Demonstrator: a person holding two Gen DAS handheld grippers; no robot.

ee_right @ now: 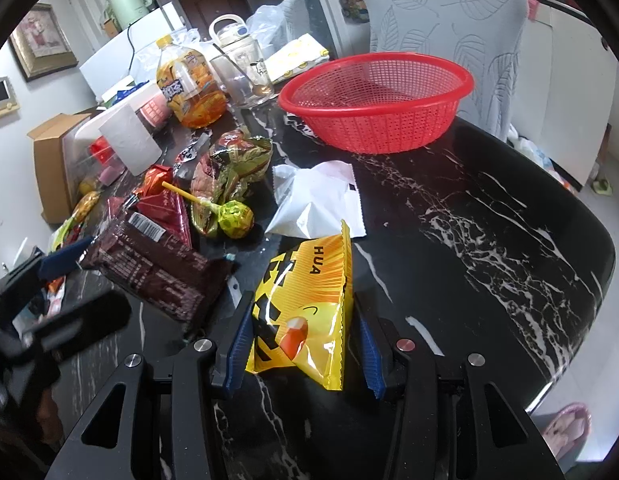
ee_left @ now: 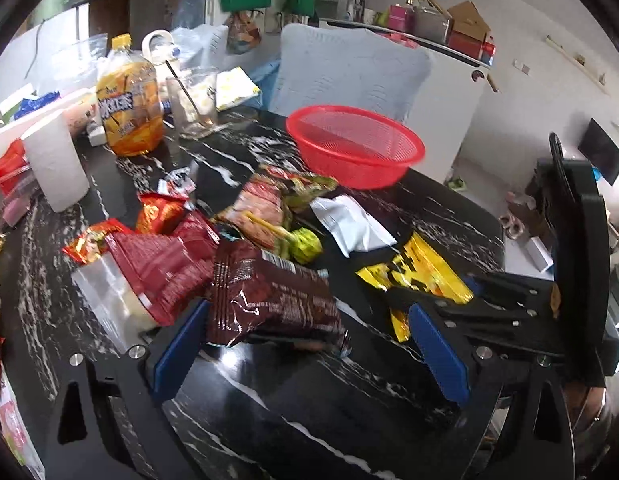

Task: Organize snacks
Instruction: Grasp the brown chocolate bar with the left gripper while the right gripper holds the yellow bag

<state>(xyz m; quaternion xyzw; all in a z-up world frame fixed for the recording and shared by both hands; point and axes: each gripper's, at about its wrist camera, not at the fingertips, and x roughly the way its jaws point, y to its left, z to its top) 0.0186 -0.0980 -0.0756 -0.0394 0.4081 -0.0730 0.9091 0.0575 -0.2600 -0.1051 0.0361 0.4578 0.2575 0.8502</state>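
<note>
A dark brown snack packet (ee_left: 269, 296) (ee_right: 161, 276) lies on the black marble table (ee_left: 309, 408) between the blue pads of my left gripper (ee_left: 307, 352). That gripper is open and its right pad stands clear of the packet. My right gripper (ee_right: 303, 346) is shut on a yellow snack packet (ee_right: 305, 304) (ee_left: 425, 272), pinched upright between its pads. The red mesh basket (ee_left: 361, 168) (ee_right: 389, 128) stands empty at the far side of the table. More snacks lie in a heap: red packets (ee_left: 161, 268), a green lollipop (ee_right: 233, 220) and a white pouch (ee_right: 317, 200).
An orange juice bottle (ee_left: 129, 108), a glass mug with a spoon (ee_left: 193, 104) and a paper roll (ee_left: 55, 160) stand at the back left. A grey-covered chair (ee_right: 445, 12) is behind the basket. The table's rounded edge (ee_right: 581, 320) runs along the right.
</note>
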